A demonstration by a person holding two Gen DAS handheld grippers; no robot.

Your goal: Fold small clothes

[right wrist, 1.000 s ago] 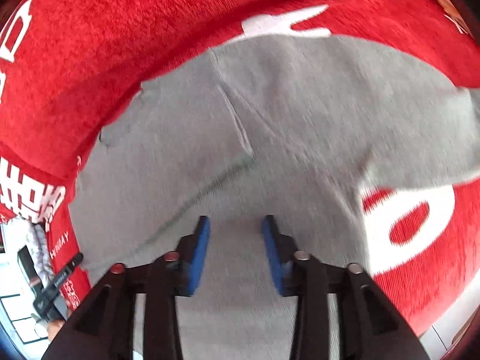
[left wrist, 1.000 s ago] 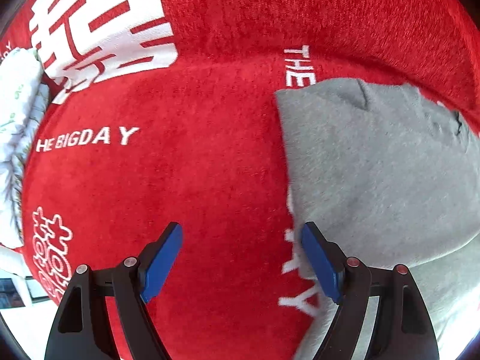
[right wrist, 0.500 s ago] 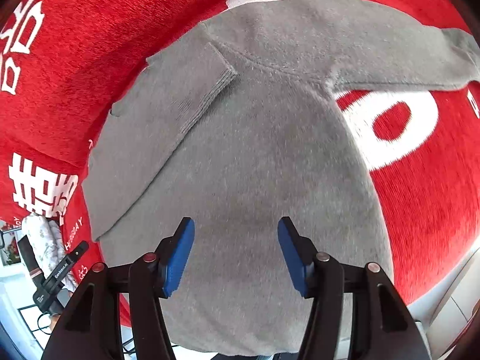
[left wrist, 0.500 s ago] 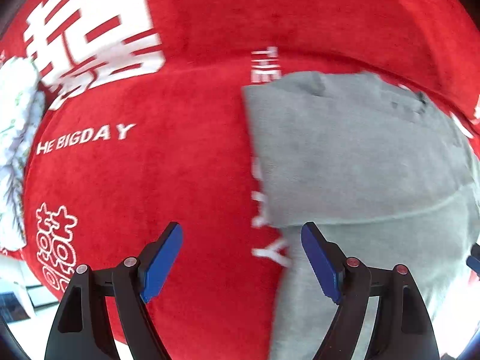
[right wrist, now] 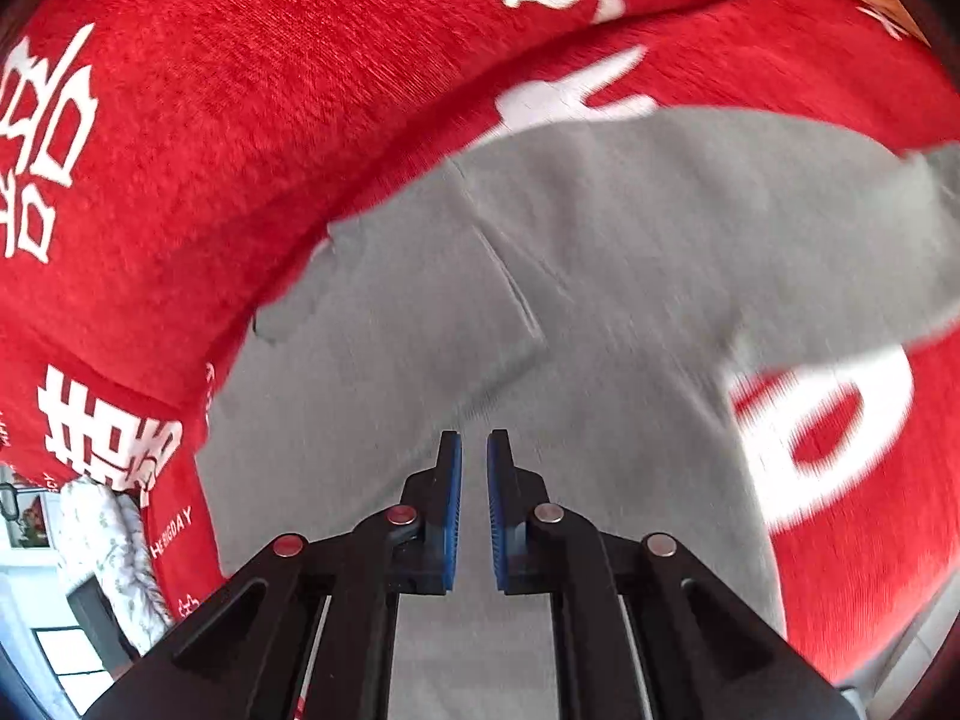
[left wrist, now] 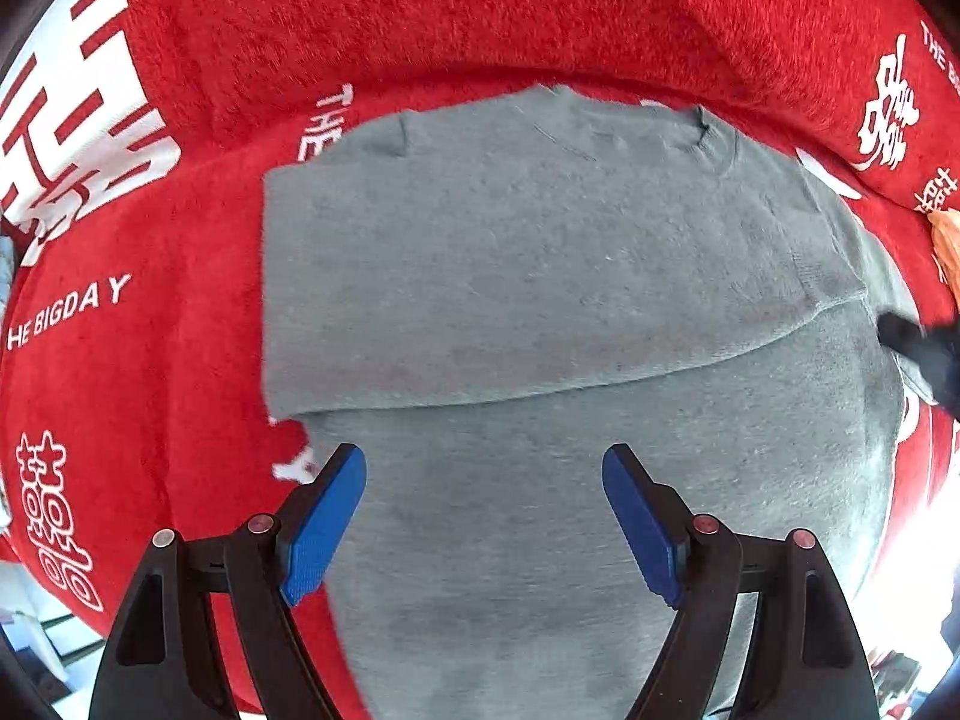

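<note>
Our left gripper (left wrist: 483,516), black-framed with blue ribbed pads, hangs with its jaws wide apart and nothing between them, above the near part of the grey knitted sweater (left wrist: 540,276). Our right gripper (right wrist: 474,498), the same make, has just snapped its jaws nearly together; only a thin slit shows between the blue pads, and we see no cloth caught in it, just grey knit beneath.

The sweater lies flat on the red plush blanket with white lettering (left wrist: 180,330). In the left wrist view one side panel is folded over the body, its straight edge running across just beyond the pads, and the neckline sits at the far edge. In the right wrist view a sleeve stretches to the right over a large white ring on the blanket.
</note>
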